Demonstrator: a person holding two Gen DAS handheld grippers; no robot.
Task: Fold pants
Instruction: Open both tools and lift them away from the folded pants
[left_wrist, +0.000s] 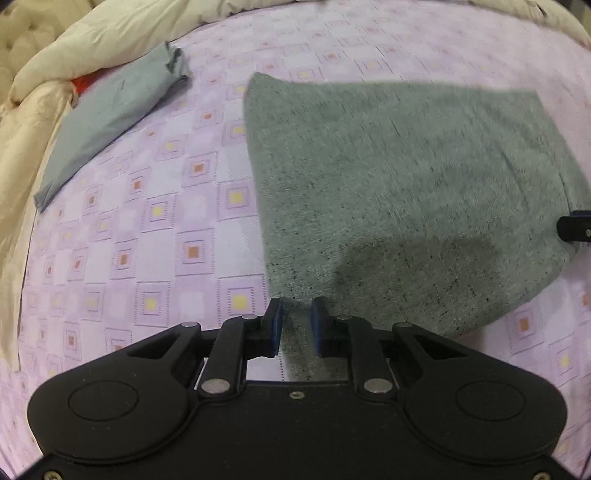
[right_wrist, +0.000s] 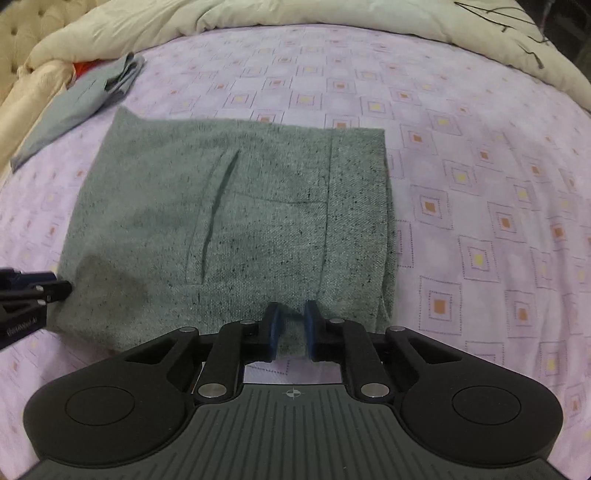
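Grey speckled pants (left_wrist: 399, 192) lie folded into a rough rectangle on the purple patterned bed sheet (left_wrist: 155, 236). In the right wrist view the pants (right_wrist: 258, 229) show a pocket slit and the waistband at the right side. My left gripper (left_wrist: 297, 314) is open, its blue pads a narrow gap apart over the near left corner of the pants. My right gripper (right_wrist: 291, 315) is open the same way at the near edge, close to the waistband. Each gripper shows at the edge of the other's view: the right one (left_wrist: 574, 227), the left one (right_wrist: 33, 291).
A folded blue-grey garment (left_wrist: 110, 122) lies at the far left, also in the right wrist view (right_wrist: 74, 107), with something red (left_wrist: 86, 81) behind it. A cream duvet (left_wrist: 74, 55) is bunched along the left and far sides of the bed.
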